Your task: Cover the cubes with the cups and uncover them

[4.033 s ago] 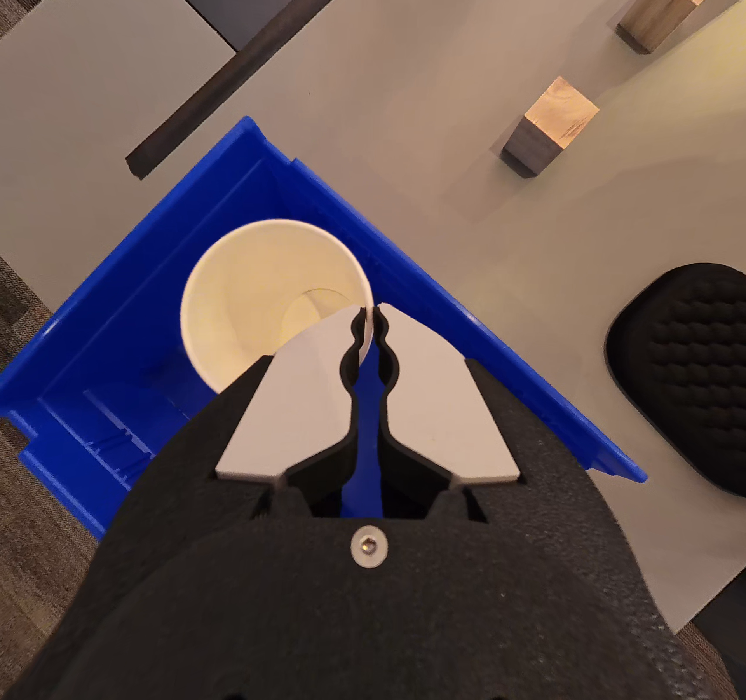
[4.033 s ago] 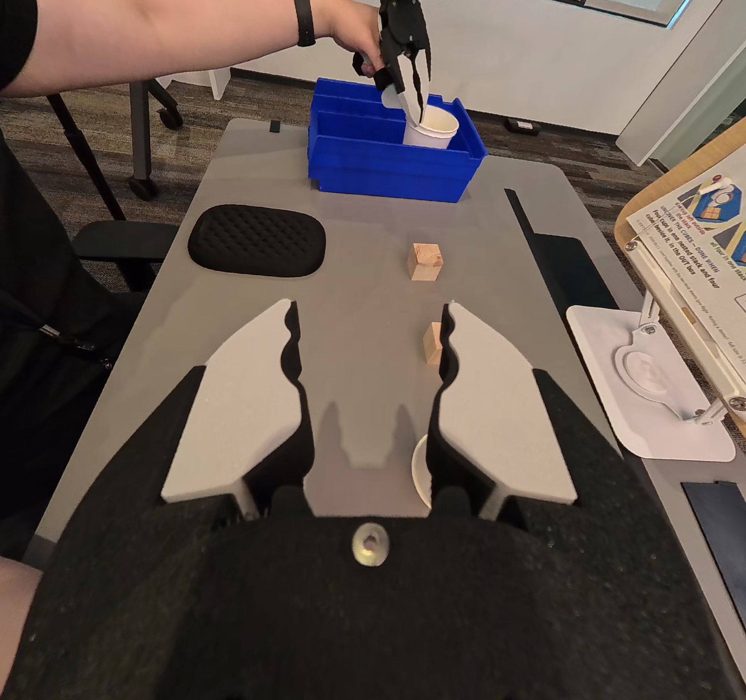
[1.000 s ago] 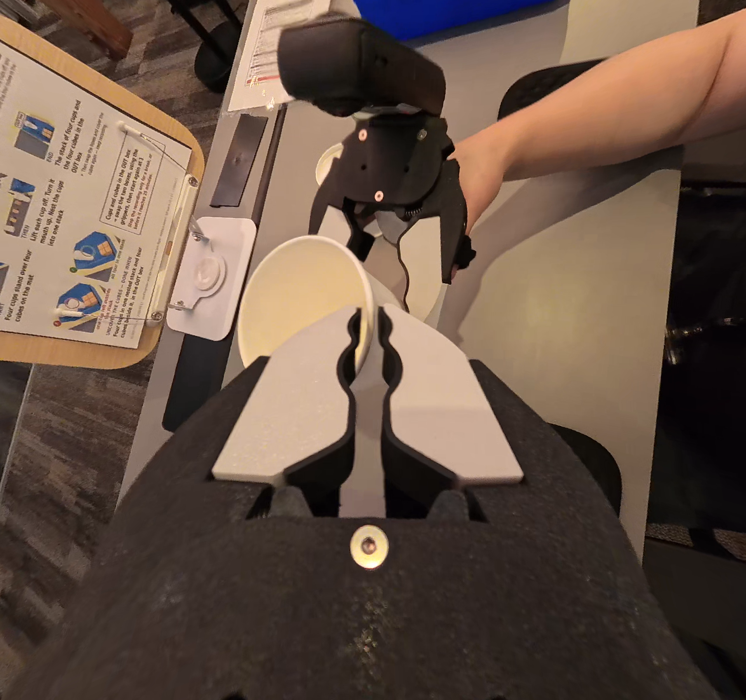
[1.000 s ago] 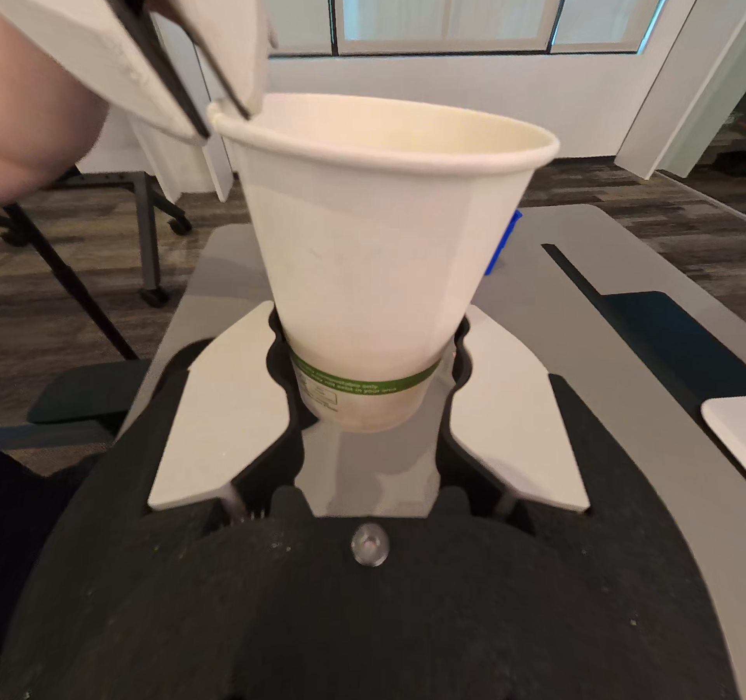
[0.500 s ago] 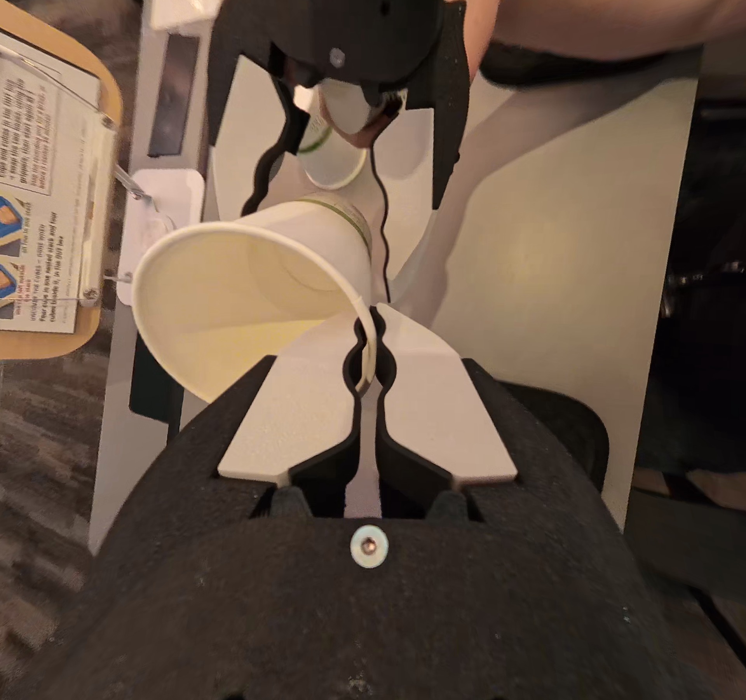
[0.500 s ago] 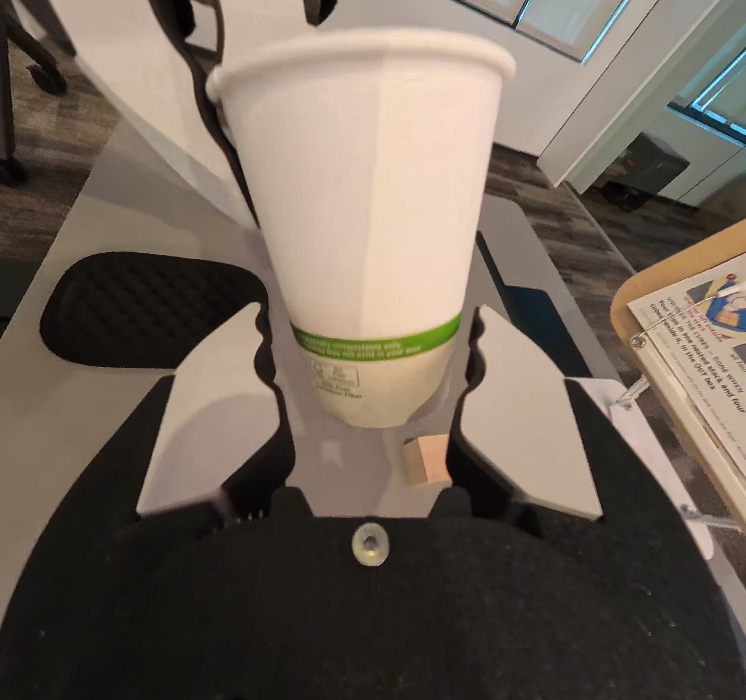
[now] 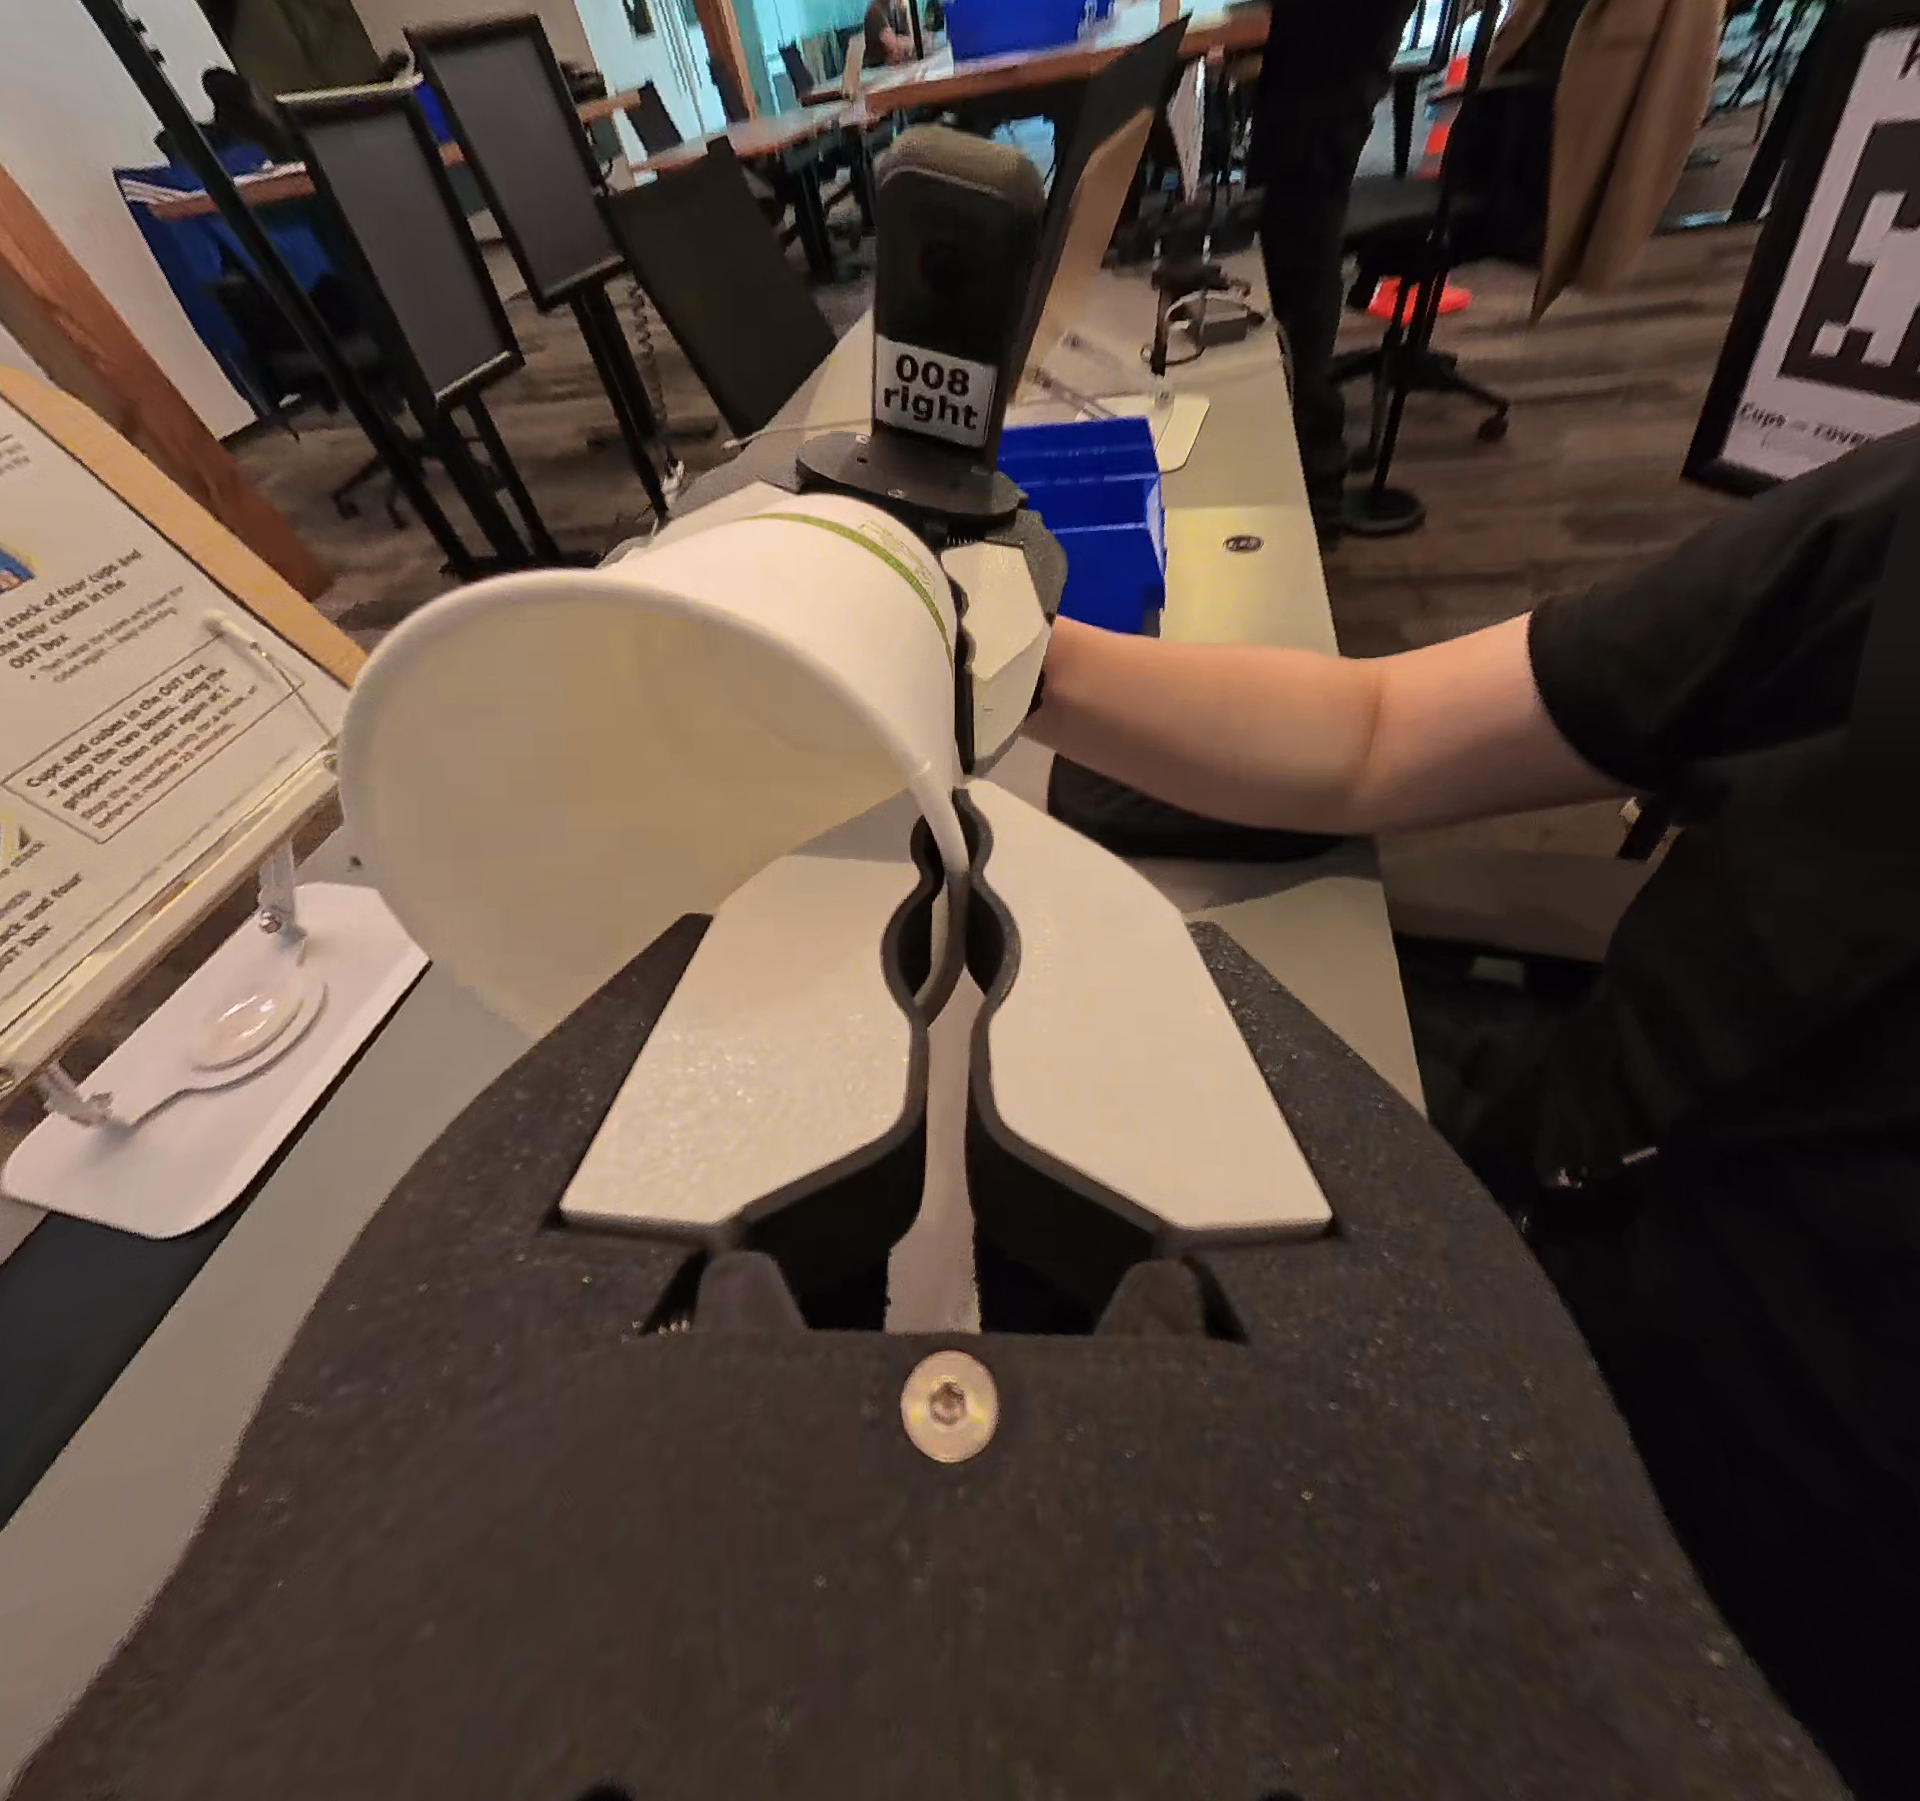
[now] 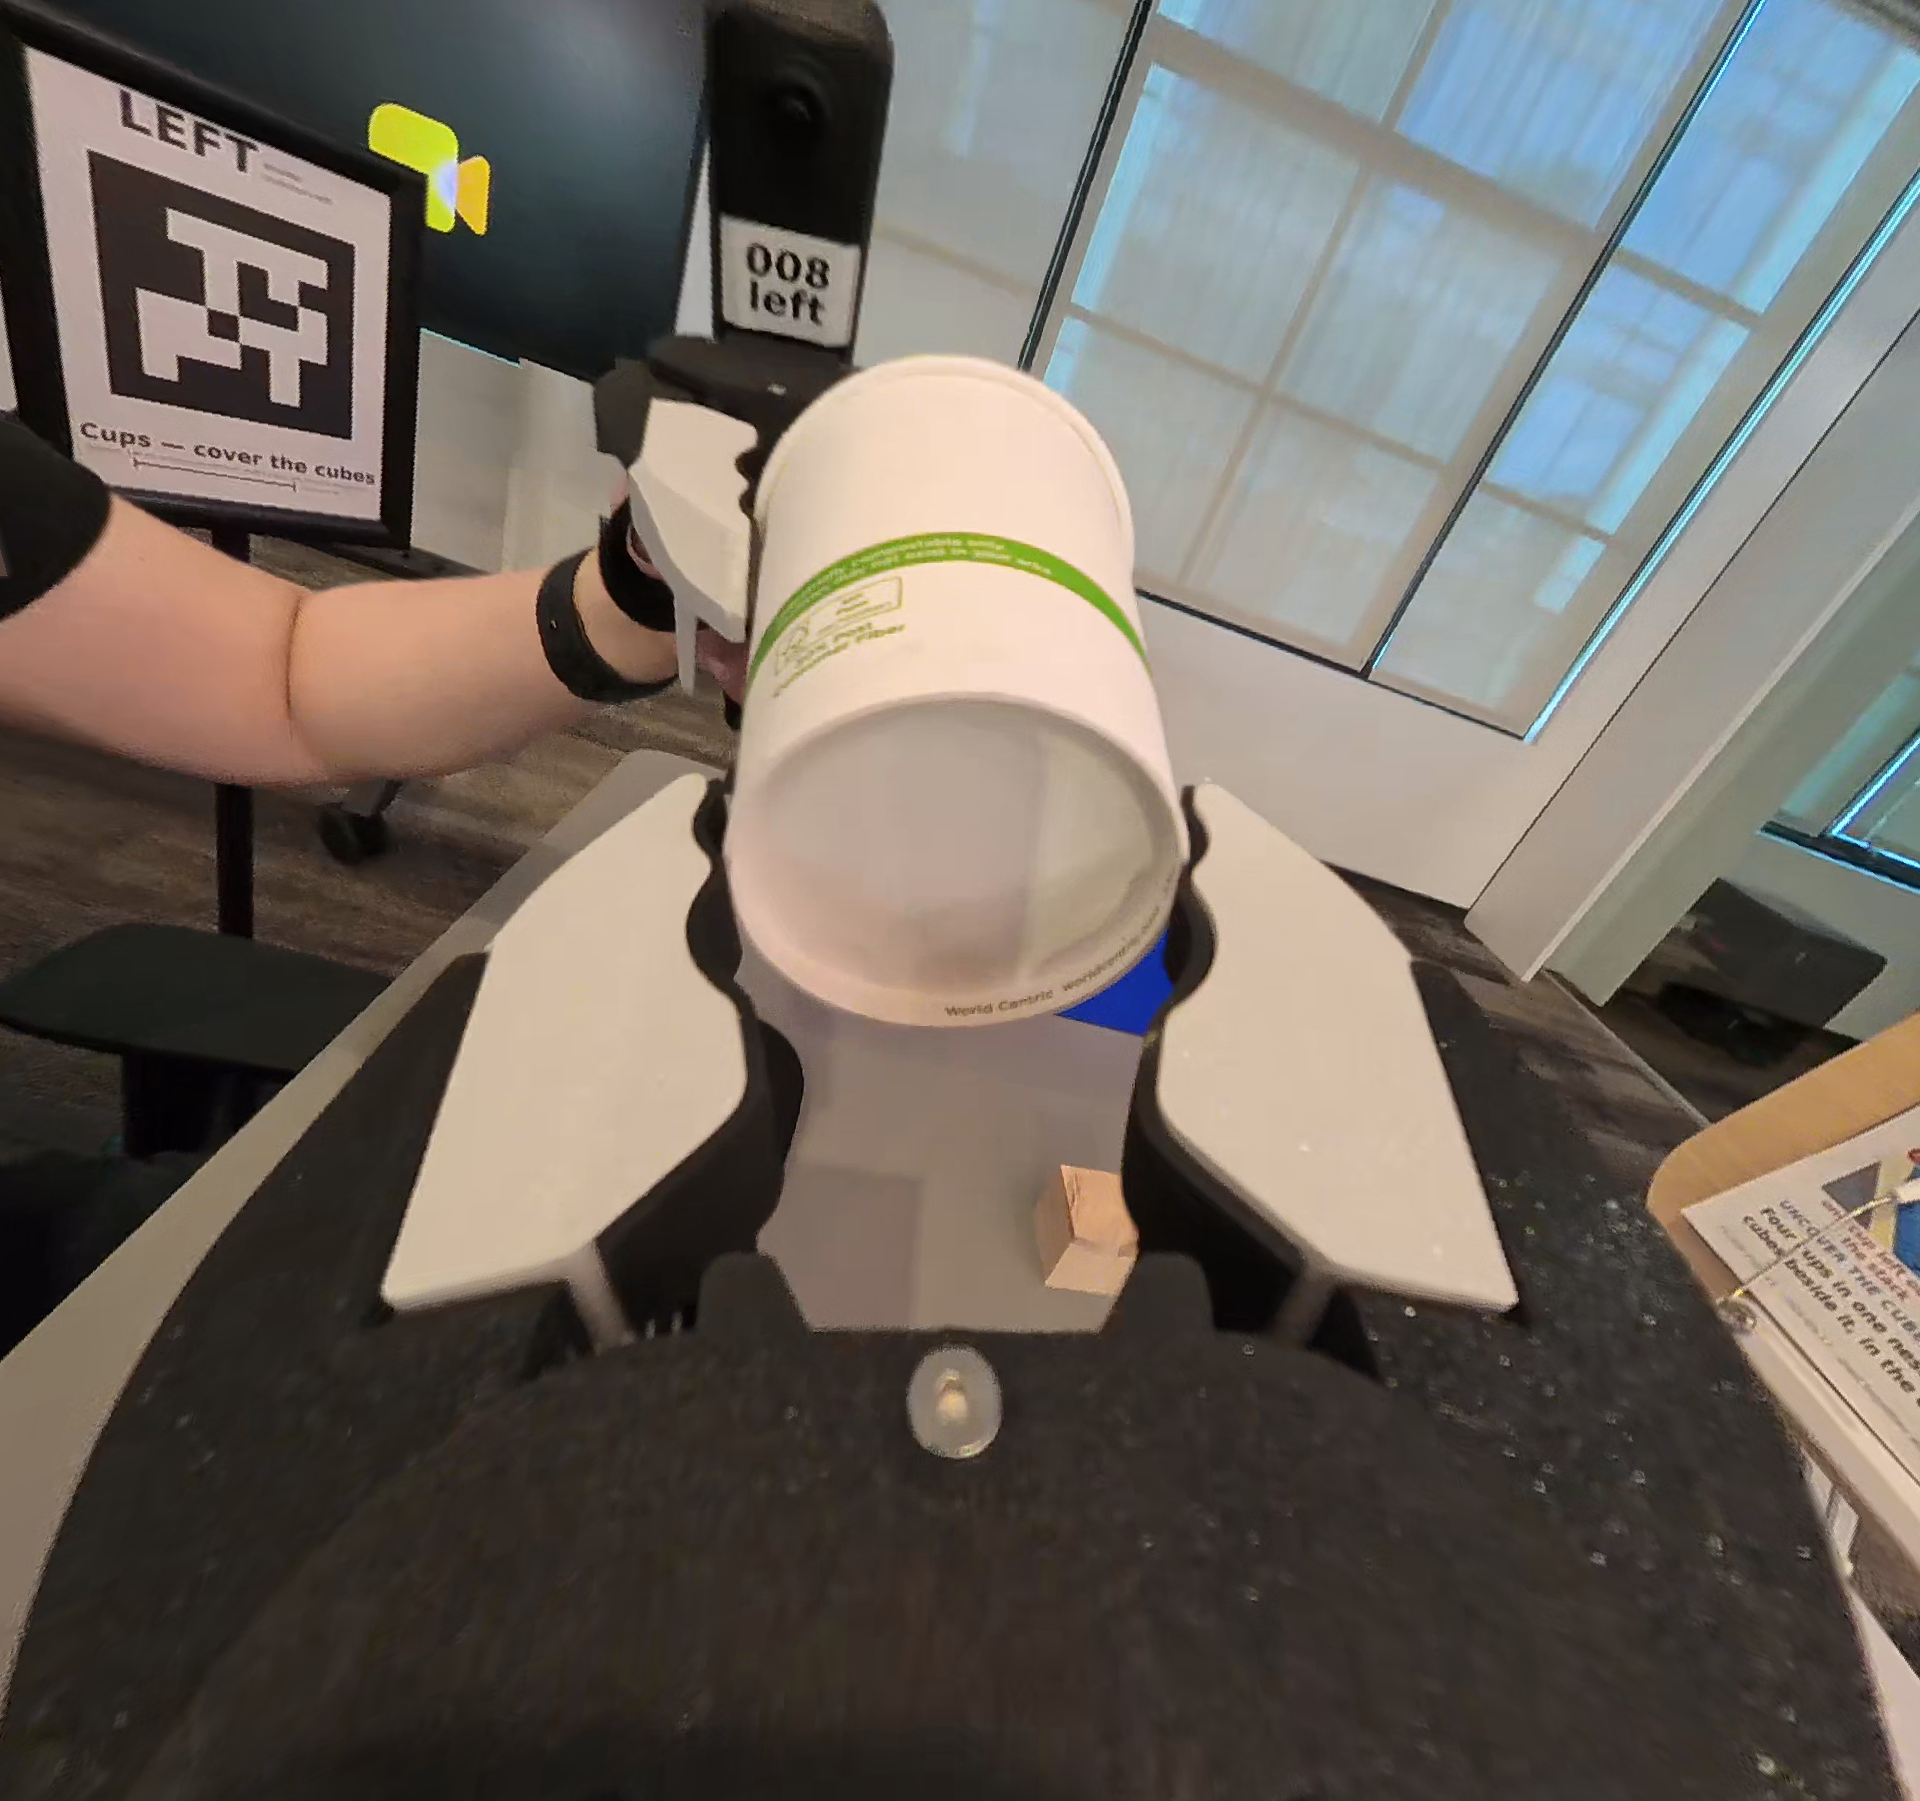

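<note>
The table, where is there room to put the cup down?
Bare grey table shows between the right tool's fingers, left of the wooden cube and under the paper cup. Near the left tool, grey top lies bare right of the white stand base. The cube's side is crowded.

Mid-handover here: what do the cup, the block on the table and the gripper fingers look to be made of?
Cup: paper by the look, matte white, with a rolled rim, a side seam and a printed green band.
Block: bare light wood, grain visible, probably unfinished.
Right gripper fingers: hard grey plastic, slightly speckled, edged with black wavy pads, possibly rubber. Left gripper looks the same.
</note>
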Motion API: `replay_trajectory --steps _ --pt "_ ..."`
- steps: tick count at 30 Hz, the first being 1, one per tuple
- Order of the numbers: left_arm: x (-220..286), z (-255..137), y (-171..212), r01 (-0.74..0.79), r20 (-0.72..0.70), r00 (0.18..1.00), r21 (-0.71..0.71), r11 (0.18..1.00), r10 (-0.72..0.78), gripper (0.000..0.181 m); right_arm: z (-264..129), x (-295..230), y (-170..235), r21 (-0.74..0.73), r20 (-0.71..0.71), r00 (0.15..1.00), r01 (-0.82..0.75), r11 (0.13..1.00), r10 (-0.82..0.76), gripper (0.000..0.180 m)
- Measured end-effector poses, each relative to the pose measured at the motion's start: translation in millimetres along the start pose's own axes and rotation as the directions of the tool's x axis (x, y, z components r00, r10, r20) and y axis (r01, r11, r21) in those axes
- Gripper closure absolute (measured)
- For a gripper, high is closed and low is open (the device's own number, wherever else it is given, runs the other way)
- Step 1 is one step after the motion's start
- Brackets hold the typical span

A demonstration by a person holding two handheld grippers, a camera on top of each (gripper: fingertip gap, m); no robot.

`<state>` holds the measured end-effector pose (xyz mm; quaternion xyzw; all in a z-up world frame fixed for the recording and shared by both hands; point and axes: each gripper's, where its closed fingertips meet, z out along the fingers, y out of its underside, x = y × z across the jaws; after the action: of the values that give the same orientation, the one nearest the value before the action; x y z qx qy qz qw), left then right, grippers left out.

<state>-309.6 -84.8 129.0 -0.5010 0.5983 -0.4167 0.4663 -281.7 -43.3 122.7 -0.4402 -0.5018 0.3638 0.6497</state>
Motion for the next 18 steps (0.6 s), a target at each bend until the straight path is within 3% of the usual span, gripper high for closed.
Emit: replay_trajectory --steps 18 --pt "2.2 1.0 5.3 0.029 -0.016 0.999 0.055 0.998 -0.028 0.181 -2.5 -3.9 1.9 -0.022 0.026 1.0 0.016 1.0 -0.015 0.1"
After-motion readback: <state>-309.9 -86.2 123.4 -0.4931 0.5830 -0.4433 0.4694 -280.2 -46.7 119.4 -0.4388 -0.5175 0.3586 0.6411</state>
